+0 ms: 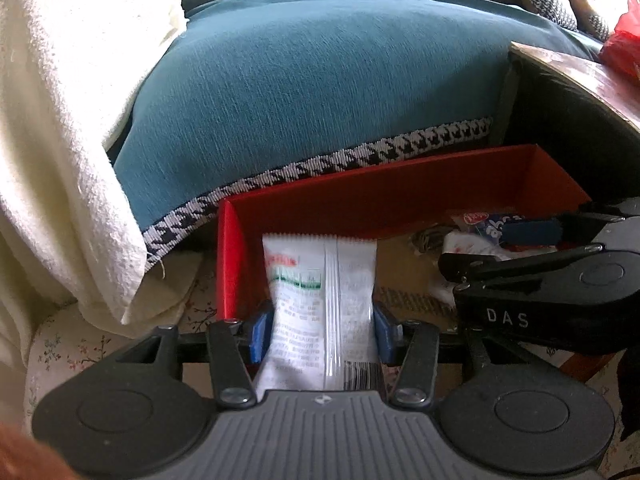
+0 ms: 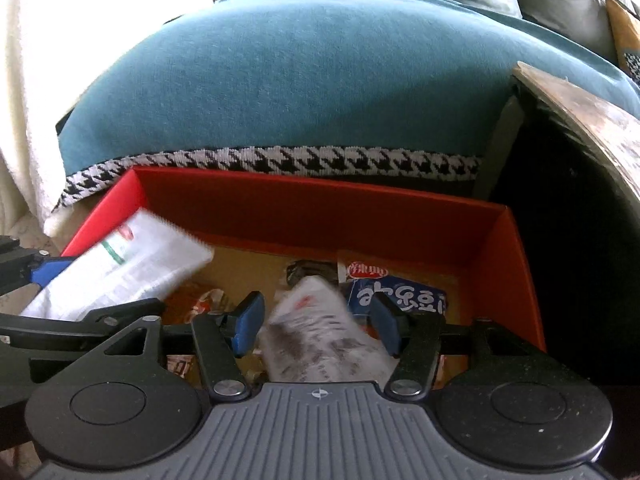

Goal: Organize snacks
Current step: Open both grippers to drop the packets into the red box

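Sitting between the left gripper's (image 1: 322,326) blue fingers (image 1: 260,330), a long white snack packet (image 1: 320,300) is being squeezed on both sides, its long way pointing straight ahead over the red box (image 1: 360,200). The right gripper's (image 2: 316,322) fingers (image 2: 249,322) are standing apart around a crinkly white wrapper (image 2: 320,344) without pressing it. A blue snack packet (image 2: 400,294) is lying inside the box, beside a teal sofa (image 2: 300,80).

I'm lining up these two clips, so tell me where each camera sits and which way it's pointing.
Left wrist: on the left gripper, angled down into the red box; its pads clamp a white packet; the right gripper shows beside it.
Right wrist: on the right gripper, same downward angle; jaws open around a blurred packet.
Shared: box, white packet, teal sofa cover.
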`<state>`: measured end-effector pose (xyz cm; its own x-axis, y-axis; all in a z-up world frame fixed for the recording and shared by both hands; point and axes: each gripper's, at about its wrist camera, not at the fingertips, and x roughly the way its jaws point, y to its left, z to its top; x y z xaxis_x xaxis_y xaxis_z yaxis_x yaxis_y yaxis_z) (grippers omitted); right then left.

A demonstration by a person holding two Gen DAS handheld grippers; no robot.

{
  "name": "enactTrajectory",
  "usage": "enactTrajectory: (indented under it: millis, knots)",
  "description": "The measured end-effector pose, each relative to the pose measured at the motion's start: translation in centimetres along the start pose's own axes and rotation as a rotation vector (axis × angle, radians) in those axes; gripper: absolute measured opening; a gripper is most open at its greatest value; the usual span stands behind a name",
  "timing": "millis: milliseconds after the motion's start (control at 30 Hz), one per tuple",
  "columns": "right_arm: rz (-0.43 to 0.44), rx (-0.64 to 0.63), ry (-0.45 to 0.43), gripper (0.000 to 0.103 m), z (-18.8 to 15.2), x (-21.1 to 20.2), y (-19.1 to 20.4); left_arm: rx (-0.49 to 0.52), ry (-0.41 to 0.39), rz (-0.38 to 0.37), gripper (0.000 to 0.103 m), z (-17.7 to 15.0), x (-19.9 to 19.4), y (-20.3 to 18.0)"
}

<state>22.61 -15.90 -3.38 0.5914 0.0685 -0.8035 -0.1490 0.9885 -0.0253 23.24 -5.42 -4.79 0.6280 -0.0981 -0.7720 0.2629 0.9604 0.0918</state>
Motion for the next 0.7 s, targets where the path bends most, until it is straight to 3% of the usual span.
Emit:
enactTrajectory:
  millis: [267,700]
  knots:
    - [-0.018,-0.012,-0.006,0.071,-0.1,-0.5,0.3,-0.011,-0.022,-0.012,0.048,0.1,-1.3,0.5]
    - [-0.04,-0.061,-0.014,0.075,-1.0,-5.6,1.3,-0.028,-0.043,-0.06,0.049,-1.0,-5.5,2.1]
